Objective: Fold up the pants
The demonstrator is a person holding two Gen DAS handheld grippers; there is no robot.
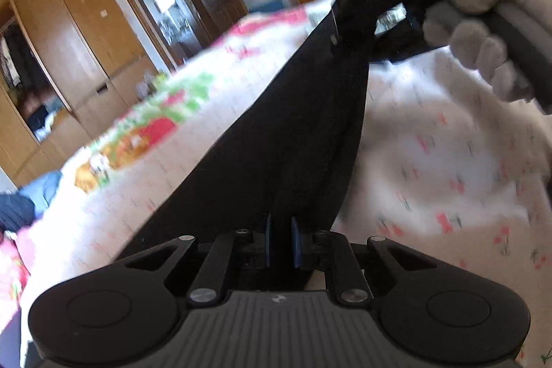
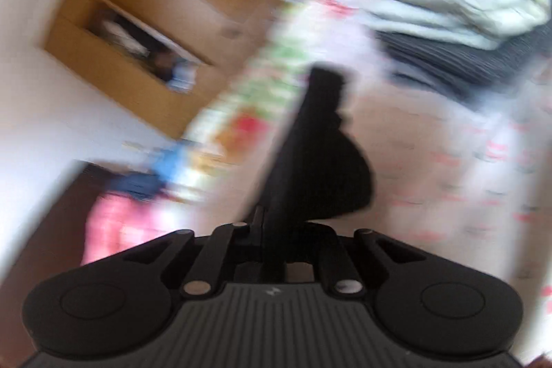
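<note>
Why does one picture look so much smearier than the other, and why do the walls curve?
Right wrist view: heavy motion blur smears the stack of folded pale and grey clothes. Left wrist view: sharper, with the black pants crisp, though the floral white bedsheet glares. Both bend straight lines through fisheye lenses.

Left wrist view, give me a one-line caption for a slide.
Left gripper and right gripper stretch black pants taut above a floral bedspread.
</note>
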